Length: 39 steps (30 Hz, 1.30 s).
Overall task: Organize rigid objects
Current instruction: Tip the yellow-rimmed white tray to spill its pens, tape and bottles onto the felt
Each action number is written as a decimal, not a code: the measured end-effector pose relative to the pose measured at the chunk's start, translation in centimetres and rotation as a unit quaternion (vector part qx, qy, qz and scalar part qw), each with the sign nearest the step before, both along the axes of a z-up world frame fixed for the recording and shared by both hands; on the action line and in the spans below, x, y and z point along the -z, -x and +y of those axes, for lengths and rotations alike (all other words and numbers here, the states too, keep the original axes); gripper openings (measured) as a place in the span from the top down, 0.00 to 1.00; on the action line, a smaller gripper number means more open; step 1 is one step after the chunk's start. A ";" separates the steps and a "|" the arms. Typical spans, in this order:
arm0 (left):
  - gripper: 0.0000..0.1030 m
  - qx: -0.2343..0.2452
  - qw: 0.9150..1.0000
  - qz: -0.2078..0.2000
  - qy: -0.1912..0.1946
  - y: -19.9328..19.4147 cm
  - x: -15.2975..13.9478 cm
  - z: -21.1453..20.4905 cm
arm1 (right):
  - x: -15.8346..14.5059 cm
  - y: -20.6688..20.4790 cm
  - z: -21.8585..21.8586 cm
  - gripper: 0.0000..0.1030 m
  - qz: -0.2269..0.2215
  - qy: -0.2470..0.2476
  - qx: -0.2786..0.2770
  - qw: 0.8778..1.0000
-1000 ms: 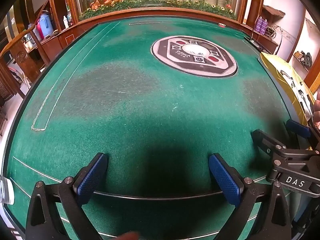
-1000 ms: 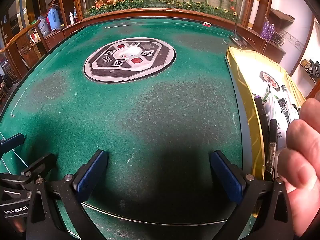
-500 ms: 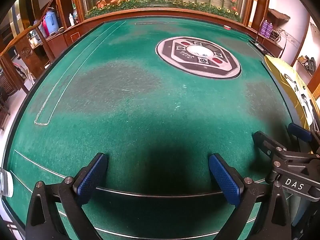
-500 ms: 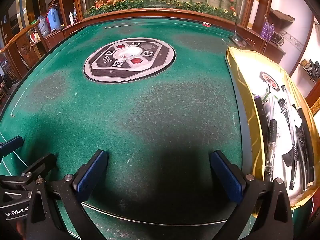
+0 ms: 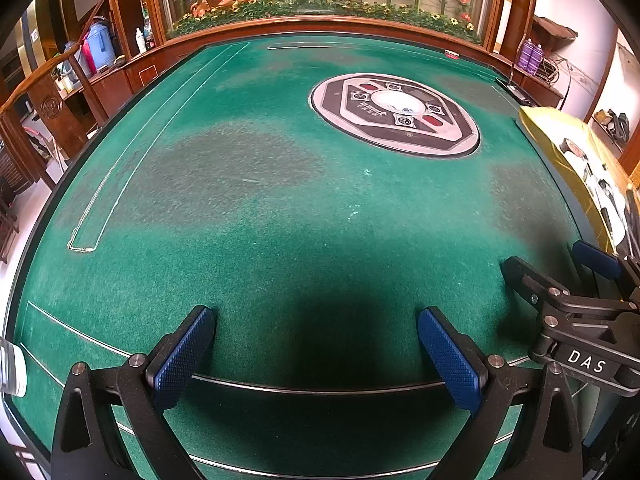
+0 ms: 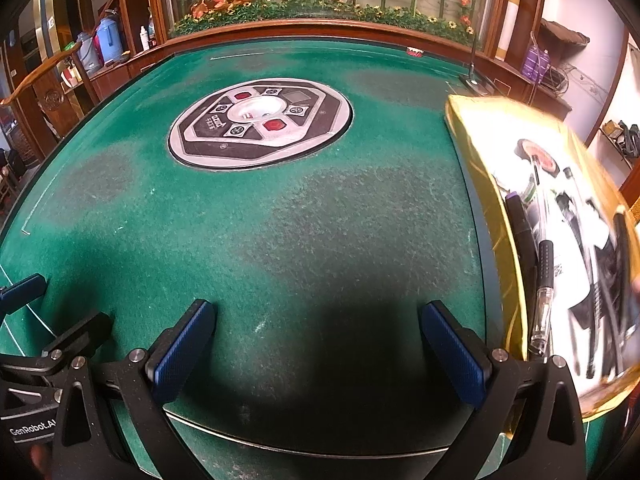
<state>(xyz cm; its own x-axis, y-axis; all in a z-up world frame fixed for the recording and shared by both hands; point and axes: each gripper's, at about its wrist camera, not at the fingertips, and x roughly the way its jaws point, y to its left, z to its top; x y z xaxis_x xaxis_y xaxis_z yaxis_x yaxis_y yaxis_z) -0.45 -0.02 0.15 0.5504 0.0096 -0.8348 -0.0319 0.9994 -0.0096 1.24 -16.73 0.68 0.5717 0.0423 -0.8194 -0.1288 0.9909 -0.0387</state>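
A gold tray [image 6: 476, 152] lies on the right side of the green felt table [image 6: 280, 232], and its image is blurred. Several pens lie in it, among them a clear pen with a black grip [image 6: 544, 276] and a dark marker [image 6: 520, 220]. My right gripper [image 6: 318, 320] stands open over bare felt, just left of the tray's near corner. My left gripper [image 5: 316, 332] is also open with nothing between its fingers. The left wrist view shows the tray [image 5: 560, 144] at the far right, beyond the right gripper [image 5: 554, 264]. The right wrist view has the left gripper [image 6: 52, 308] at its left edge.
A round control console [image 6: 260, 120] is set into the table's middle. A wooden rim [image 6: 320, 26] with a flower display runs behind. A small red object [image 6: 414, 52] and a black stand base [image 6: 476, 80] sit at the far edge. A white object [image 5: 12, 368] is at the left.
The person's hand beside the tray has left the right wrist view. The tray now looks blurred and slightly shifted. Both grippers stay open; the left one has turned slightly.
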 end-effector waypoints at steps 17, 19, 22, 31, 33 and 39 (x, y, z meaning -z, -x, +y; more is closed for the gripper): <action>0.01 0.000 1.000 0.000 0.000 0.0 0.0 0.0 | 0.4 -0.3 0.1 0.00 -0.006 -0.010 -0.012 1.000; 0.01 0.000 1.000 0.000 0.001 0.0 0.0 0.0 | 0.4 -0.5 0.2 0.00 -0.006 -0.010 -0.012 1.000; 0.01 0.000 1.000 0.000 0.000 0.0 0.0 0.0 | 0.5 -0.5 0.2 0.00 -0.007 -0.010 -0.012 1.000; 0.01 0.000 1.000 0.001 0.001 0.2 0.0 -0.3 | 0.6 -0.5 0.5 0.00 -0.007 -0.010 -0.012 1.000; 0.01 0.000 1.000 0.001 0.001 0.3 0.0 -0.4 | 0.5 -0.5 0.5 0.00 -0.007 -0.010 -0.012 1.000; 0.01 0.000 1.000 0.002 0.002 0.1 -0.1 -0.3 | 0.6 -0.6 0.4 0.00 -0.007 -0.010 -0.012 1.000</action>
